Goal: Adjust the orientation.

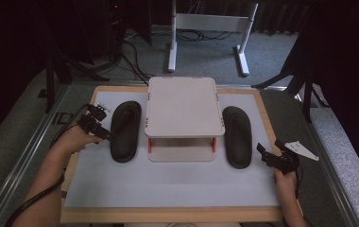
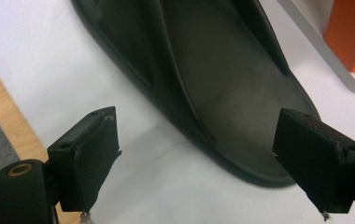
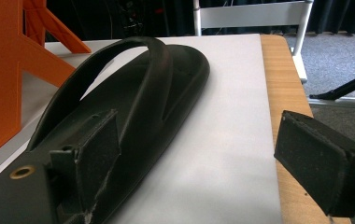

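Left gripper point(image 1: 106, 135), jaws wide and empty, sits just beside the left slipper point(image 1: 125, 131), apparently at its near outer edge. Right gripper point(image 1: 268, 153), likewise wide and empty, lies near the right slipper point(image 1: 237, 136). Both slippers run lengthwise away from the person, flanking the rack point(image 1: 183, 107).

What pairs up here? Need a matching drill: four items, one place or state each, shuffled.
Items:
1. left slipper
2. right slipper
3. small rack
4. right gripper

Places or states:
A. in the middle of the mat, between the slippers
B. open, near the heel of a slipper, at the mat's right edge
C. flat on the mat, right of the rack
D. flat on the mat, with the left gripper open at its side

Pairs: 1-D, 2-C, 3-A, 4-B
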